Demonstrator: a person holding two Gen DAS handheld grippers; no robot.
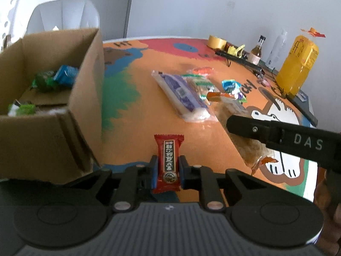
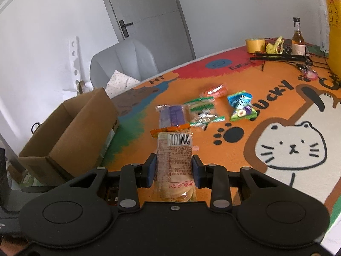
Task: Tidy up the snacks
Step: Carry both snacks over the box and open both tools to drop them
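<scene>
Fingers of your left gripper [image 1: 167, 171] pinch a red bar [image 1: 168, 162] above the mat [image 1: 132, 132], beside the box [image 1: 85, 98]; your right gripper [image 2: 173, 168] pinches a clear cake pack [image 2: 174, 160] near the snack pile [image 2: 200, 108].

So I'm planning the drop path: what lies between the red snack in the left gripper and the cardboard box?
Nothing: in the left wrist view, only bare orange tablecloth separates the red snack in the left gripper from the cardboard box.
</scene>
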